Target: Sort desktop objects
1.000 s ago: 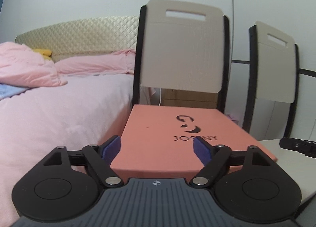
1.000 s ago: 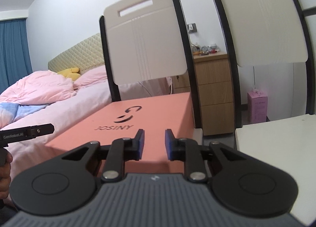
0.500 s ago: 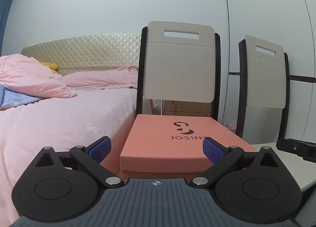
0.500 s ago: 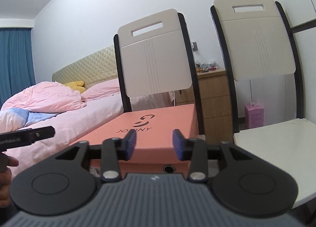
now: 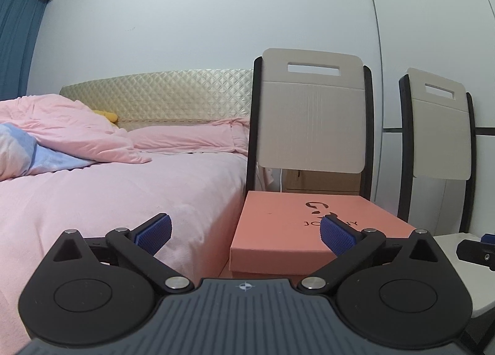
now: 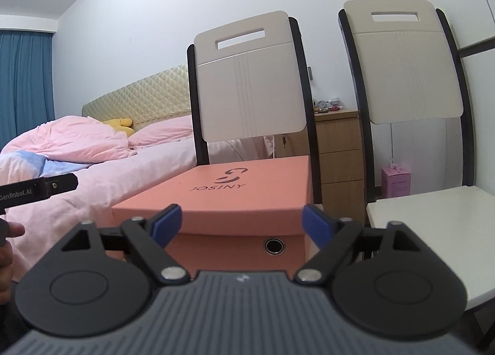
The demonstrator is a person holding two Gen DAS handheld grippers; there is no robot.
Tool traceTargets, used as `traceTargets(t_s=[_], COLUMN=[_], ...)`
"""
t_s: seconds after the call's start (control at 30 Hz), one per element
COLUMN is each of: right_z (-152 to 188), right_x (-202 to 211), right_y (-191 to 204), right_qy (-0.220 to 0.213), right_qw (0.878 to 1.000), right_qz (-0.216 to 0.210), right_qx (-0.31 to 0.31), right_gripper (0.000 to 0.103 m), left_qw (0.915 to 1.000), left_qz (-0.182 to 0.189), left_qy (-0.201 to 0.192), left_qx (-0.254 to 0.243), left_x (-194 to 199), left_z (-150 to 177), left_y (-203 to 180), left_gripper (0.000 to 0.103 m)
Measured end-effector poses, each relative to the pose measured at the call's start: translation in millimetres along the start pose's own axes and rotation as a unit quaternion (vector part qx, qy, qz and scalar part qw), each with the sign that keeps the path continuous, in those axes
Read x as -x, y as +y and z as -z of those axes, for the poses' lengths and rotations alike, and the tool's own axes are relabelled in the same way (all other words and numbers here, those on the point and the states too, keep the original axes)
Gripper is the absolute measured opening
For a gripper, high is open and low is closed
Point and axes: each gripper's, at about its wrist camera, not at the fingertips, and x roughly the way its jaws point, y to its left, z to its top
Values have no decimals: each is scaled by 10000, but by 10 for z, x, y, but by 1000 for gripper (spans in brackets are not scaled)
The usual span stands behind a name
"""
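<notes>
Your left gripper [image 5: 244, 233] and right gripper [image 6: 241, 225] are both opening, nothing between them. The shoebox [image 6: 247, 188] sits on the left chair's seat (lid on), against the chair back [image 6: 250, 83]. Next, I'd judge: find another item.

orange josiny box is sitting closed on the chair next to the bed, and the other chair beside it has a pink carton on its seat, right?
Not quite. The orange JOSINY box does sit closed on the chair next to the bed, but the other chair has a bare seat. In the right wrist view the pink carton stands on the floor behind it, by the wooden drawers.
</notes>
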Motion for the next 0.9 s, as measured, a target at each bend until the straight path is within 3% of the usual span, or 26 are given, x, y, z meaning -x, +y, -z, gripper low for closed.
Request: traceTargets(t_s=[0.27, 0.9], right_z=[6, 48], right_x=[-64, -116], right_y=[33, 73], right_qy=[-69, -11], right_qw=[9999, 9997], right_qz=[-73, 225], right_qx=[-133, -43], right_gripper=[103, 103], left_qw=[9999, 9995], left_qz=[30, -5], left_qy=[90, 236], left_qx=[-52, -209], left_x=[-49, -57], left_z=[88, 128], left_y=[-32, -83], left_gripper=[103, 103])
